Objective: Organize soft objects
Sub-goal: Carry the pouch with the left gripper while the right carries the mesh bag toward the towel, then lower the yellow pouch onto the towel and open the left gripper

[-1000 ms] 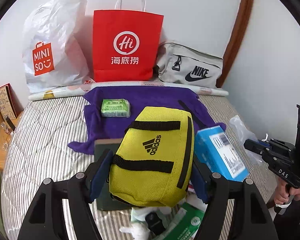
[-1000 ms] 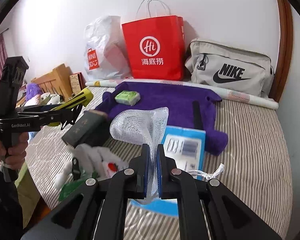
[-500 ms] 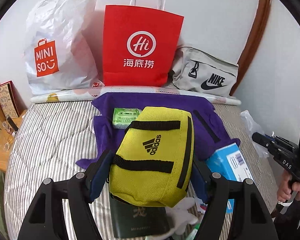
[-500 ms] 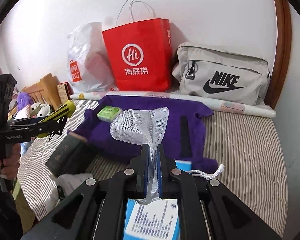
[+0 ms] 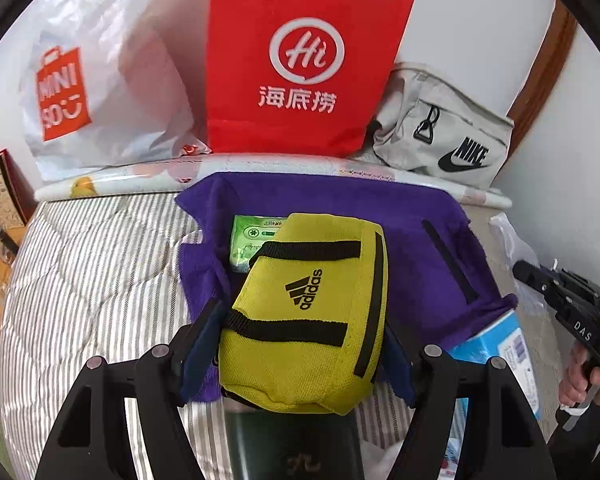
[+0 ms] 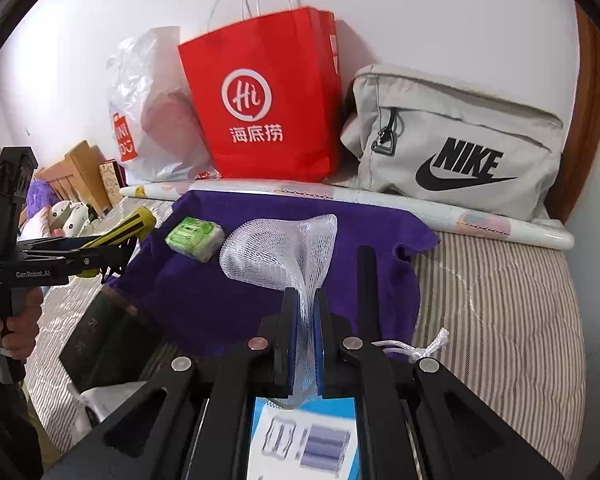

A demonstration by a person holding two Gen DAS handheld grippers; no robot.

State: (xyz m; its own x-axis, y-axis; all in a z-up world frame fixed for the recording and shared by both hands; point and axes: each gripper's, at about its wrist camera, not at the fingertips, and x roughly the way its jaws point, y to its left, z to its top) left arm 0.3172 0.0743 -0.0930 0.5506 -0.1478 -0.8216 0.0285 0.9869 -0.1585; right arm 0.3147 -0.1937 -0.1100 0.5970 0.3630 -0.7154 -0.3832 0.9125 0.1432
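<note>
The left gripper squeezes a yellow Adidas pouch between its jaws and holds it up over a dark green booklet and a purple towel. I cannot tell what is inside the pouch. The right gripper has its jaws pressed together on a white mesh net, above a blue box. A green tissue pack lies on the towel. The towel is spread on a bed with a striped cover. A rolled paper tube lies along the far edge. Behind it, against the white wall, stand a white Miniso plastic bag, a red Haidilao paper bag and a gray Nike bag. Their insides are hidden.
</note>
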